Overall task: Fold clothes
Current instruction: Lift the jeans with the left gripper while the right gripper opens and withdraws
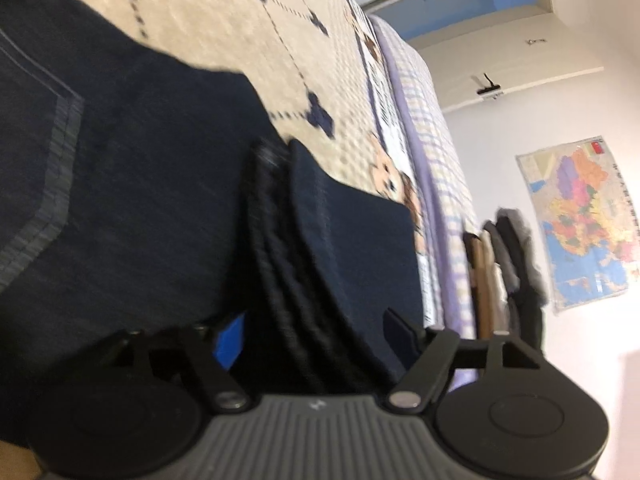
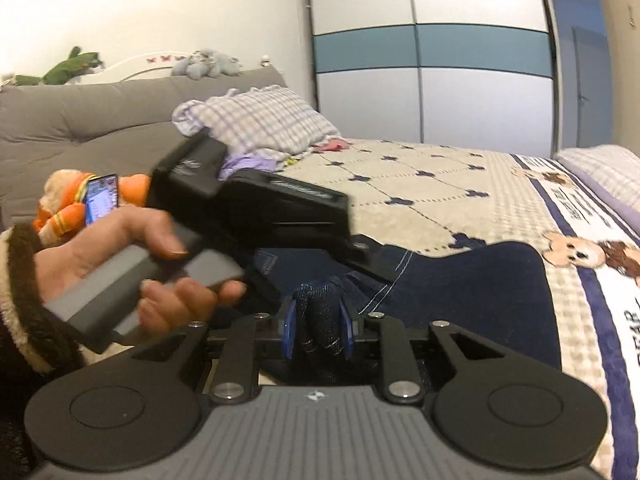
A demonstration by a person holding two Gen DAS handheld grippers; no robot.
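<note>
Our right gripper (image 2: 319, 330) was clamped on a bunched fold of the dark jeans (image 2: 472, 292), which lay spread on the quilted bed cover (image 2: 420, 192). Our left gripper (image 1: 308, 332), just beside it over the jeans, had denim layers between its fingers, though we could not tell whether they pinched. We judged that uneven pulling could slip the thick bunch free and skew the fold.

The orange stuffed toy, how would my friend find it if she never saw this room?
Start at the long grey headboard behind the bed. Follow it down to its left end, just above the hand holding the other gripper. The orange stuffed toy sits there with a lit phone propped against it, the only bright orange thing; the toys on top of the headboard are green and grey.
</note>
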